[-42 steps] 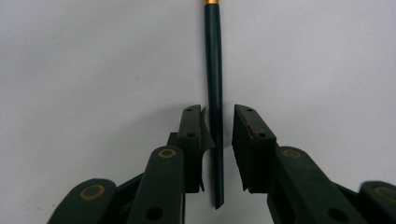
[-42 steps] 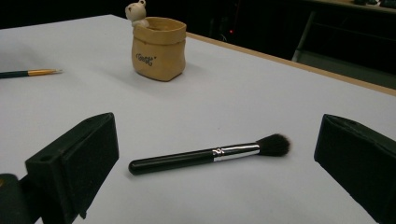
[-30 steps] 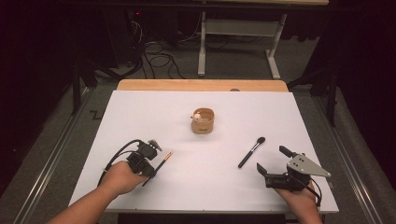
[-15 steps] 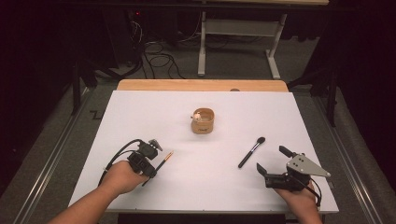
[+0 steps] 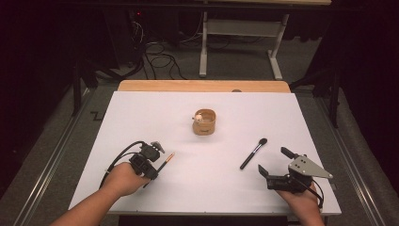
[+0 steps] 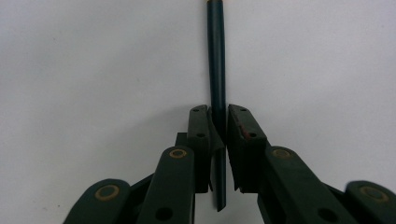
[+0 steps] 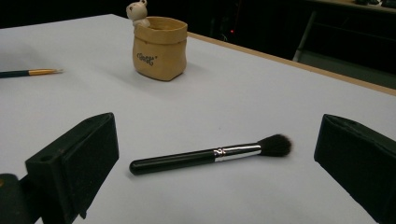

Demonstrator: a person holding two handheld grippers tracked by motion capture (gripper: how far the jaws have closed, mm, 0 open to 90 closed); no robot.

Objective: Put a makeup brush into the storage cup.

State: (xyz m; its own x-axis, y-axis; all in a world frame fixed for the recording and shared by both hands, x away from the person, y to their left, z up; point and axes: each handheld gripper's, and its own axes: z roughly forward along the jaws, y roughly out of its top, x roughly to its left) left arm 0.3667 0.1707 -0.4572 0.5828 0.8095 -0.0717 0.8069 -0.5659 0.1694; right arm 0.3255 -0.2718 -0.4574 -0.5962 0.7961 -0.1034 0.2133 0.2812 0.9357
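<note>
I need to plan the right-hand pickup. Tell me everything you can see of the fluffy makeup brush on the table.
The makeup brush has a glossy black handle, a short silver ferrule and a dark, rounded, fluffy head. It looks intact. It lies flat on the white table, on the right side, head pointing away toward the tan cup. Nothing touches it except the table. The right claw sits open just short of its handle end, its jaws spread wider than the brush.

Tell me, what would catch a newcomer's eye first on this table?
Probably the small tan pot with a little bear figure on its rim, alone near the middle of the white table. Next, the fluffy black makeup brush lying flat just ahead of the right hand-held gripper, whose jaws are wide open. At the left, the left hand-held gripper is clamped on a thin dark brush with a gold band.
</note>
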